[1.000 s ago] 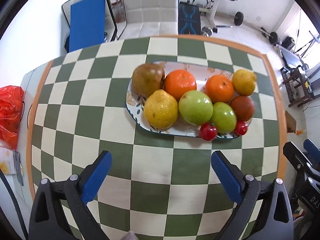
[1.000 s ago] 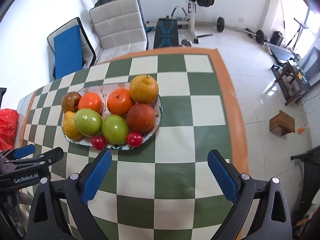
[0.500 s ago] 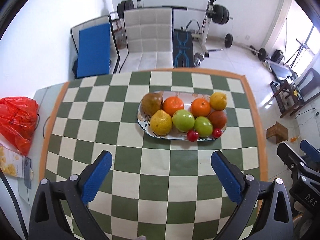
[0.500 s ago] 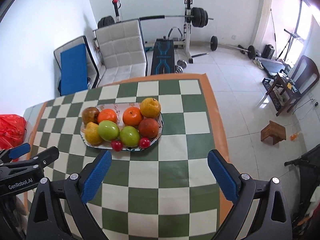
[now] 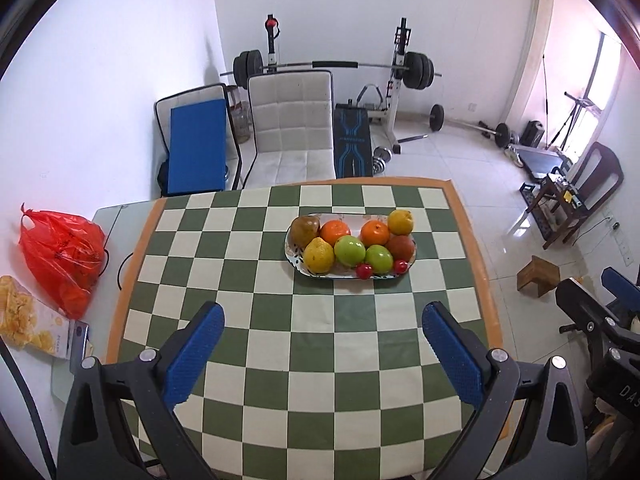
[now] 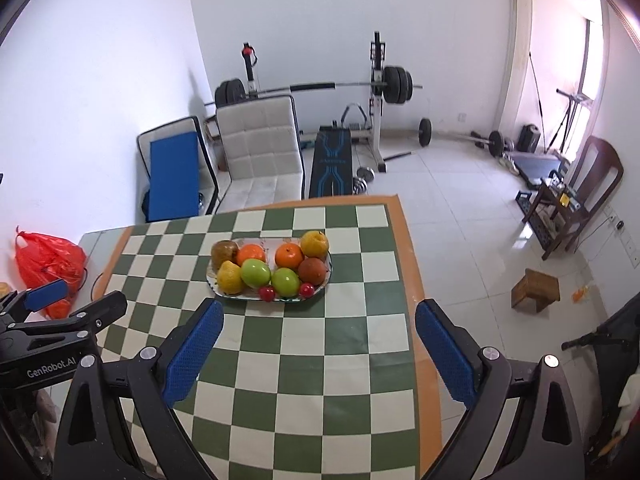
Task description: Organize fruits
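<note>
Fruits (image 5: 350, 250) sit piled on a plate (image 5: 294, 254), far ahead of both claws. Left claw (image 5: 323, 334) and right claw (image 6: 319, 330) are wide, holding nothing.

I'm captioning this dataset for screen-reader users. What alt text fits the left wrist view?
An oval plate piled with pears, oranges, green apples and two small red fruits sits on a green-and-cream checkered table, seen between the open blue-padded fingers of the left gripper, which holds nothing. Behind are a white chair and a barbell rack.
</note>
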{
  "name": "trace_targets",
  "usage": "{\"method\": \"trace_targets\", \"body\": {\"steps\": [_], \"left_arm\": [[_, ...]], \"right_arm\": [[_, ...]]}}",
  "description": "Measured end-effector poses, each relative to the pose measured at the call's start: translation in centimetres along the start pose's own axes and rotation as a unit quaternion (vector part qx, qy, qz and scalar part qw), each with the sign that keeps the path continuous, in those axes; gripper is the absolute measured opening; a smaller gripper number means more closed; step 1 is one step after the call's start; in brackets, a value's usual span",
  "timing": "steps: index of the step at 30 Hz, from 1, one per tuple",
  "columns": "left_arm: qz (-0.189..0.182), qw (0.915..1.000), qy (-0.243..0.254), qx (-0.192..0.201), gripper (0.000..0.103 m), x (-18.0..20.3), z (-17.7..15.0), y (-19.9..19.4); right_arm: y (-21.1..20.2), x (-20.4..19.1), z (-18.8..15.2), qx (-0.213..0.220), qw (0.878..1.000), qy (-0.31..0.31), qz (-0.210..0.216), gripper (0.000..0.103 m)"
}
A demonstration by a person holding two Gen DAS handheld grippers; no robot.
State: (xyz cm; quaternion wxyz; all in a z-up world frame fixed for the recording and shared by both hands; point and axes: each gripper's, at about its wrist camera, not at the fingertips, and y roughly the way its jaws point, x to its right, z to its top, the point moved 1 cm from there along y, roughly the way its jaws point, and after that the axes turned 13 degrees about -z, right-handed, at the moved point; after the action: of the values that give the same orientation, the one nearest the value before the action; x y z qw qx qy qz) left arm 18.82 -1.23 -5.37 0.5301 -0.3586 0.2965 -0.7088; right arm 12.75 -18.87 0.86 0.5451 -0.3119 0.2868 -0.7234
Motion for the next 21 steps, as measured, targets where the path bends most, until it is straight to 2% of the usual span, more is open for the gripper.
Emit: {"method": "trace_targets", "body": {"steps": [6,11,21], "left_arm": [[-0.007,0.9999,0.005,0.009,0.101,0.7,-0.8,-2.9],[-0.012,0.9998,0.005,0.015,0.101,0.9,-1.4,-4.7],[-0.005,0.9996,0.008,0.028,0.101,1.1,-1.9,-5.7]], "right_arm": [[-5.5,0.9,-0.9,0.021,1.0,0.006,0.004,0.099],[-8.3,1.3,-1.3,0.03,0.999,0.007,0.011,0.099],[-9.8,1.3,-1.6,0.029,0.999,0.013,0.023,0.099]]}}
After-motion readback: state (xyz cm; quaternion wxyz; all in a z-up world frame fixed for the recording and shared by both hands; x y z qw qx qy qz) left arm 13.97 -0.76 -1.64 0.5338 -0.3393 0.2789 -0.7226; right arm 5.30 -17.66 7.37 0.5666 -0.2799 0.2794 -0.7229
